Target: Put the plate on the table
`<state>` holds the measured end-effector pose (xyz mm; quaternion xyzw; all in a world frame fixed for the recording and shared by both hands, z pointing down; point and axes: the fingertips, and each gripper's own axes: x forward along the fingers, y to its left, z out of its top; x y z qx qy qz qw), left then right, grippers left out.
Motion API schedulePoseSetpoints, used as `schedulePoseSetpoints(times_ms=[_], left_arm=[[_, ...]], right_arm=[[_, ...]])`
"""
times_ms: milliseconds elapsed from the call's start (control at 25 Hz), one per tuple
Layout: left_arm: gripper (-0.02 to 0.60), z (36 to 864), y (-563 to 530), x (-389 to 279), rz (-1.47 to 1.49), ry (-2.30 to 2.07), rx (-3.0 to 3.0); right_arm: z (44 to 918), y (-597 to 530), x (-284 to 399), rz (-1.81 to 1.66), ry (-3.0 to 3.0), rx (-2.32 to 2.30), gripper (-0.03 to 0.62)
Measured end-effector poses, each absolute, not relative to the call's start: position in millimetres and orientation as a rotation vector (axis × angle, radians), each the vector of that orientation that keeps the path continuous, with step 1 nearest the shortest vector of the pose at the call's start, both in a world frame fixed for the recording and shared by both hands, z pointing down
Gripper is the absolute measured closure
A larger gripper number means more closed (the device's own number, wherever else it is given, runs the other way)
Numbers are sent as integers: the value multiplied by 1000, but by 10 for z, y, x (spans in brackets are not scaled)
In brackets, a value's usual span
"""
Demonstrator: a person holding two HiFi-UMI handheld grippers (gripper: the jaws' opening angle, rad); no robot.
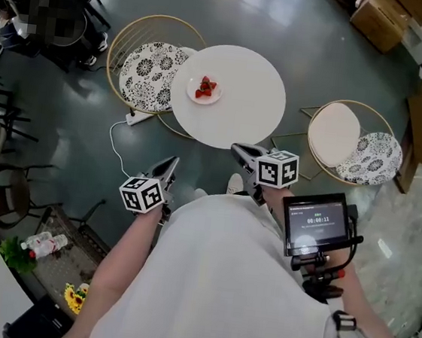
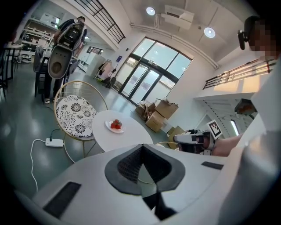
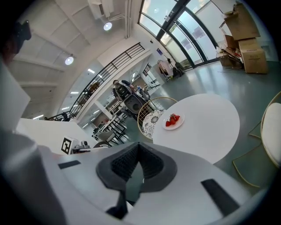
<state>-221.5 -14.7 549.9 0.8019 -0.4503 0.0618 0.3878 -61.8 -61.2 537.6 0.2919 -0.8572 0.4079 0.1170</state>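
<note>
A small white plate [image 1: 204,90] with red strawberries rests on the round white table [image 1: 241,107], left of its middle. Both grippers hang in the air near the person's body, short of the table's near edge and apart from the plate. My left gripper [image 1: 172,161] is shut with nothing in it, its tips pointing at the floor left of the table. My right gripper [image 1: 236,149] is also shut and empty, just over the table's near rim. The left gripper view shows the plate [image 2: 115,126] beyond the closed pads [image 2: 131,165]. In the right gripper view the plate [image 3: 174,121] lies far ahead.
A wire chair with a patterned cushion [image 1: 151,65] stands left of the table, a second chair [image 1: 354,143] to the right. A power strip and cable [image 1: 129,119] lie on the floor. Cardboard boxes [image 1: 387,18] sit at the back right. A person [image 1: 44,9] sits far left.
</note>
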Motion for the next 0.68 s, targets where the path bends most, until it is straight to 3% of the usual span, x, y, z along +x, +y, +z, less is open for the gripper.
schedulePoseSetpoints(times_ms=[680], left_arm=[[577, 5511, 20, -2457, 164, -1095, 2061]], right_arm=[[5290, -453, -991, 1136, -2535, 860, 591]])
